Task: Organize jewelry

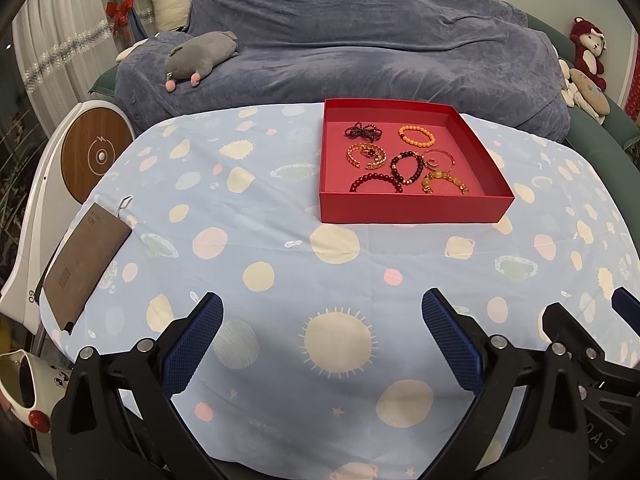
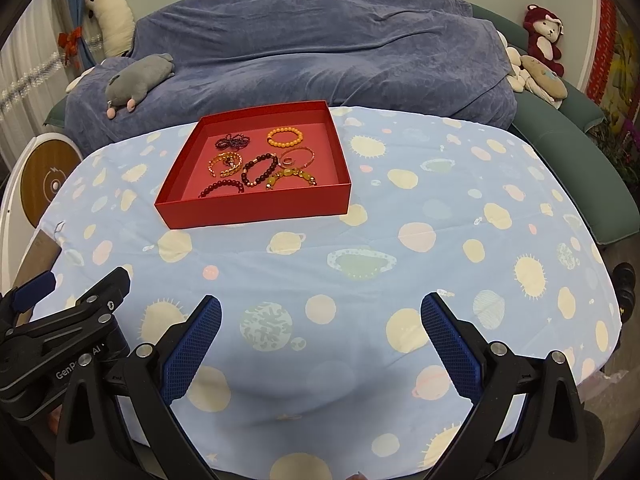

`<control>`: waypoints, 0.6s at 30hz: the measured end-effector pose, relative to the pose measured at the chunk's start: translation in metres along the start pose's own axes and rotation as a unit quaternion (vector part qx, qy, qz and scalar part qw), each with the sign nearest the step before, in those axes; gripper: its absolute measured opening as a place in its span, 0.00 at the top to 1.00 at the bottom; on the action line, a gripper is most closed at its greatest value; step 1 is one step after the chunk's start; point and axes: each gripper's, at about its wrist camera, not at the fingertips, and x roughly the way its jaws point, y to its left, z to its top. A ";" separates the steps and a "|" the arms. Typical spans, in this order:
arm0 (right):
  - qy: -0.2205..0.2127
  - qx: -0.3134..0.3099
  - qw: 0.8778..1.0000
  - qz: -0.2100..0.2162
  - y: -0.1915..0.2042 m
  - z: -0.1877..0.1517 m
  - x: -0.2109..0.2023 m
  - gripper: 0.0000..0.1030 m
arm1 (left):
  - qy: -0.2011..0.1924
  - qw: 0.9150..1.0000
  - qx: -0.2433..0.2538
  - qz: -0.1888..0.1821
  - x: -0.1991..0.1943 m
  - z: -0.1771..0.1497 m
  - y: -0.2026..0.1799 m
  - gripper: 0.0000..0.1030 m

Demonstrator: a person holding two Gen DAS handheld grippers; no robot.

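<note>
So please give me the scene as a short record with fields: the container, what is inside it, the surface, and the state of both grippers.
container: red box, open top, upright on the table
contents: seven bracelets, among them an orange bead bracelet at the back and a dark red bead bracelet at the front
surface: blue tablecloth with planet print
left gripper: open, empty, short of the box
right gripper: open, empty, short of the box
beside box: brown case, at the table's left edge
</note>
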 end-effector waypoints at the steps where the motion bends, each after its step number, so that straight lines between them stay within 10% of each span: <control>1: 0.000 0.000 1.000 0.000 0.000 0.000 0.000 0.06 | 0.000 1.000 0.001 0.000 0.000 0.000 0.000 0.08; 18: 0.001 0.000 1.000 0.000 0.000 0.000 0.001 0.06 | 0.002 1.000 0.000 0.000 0.002 0.000 0.000 0.08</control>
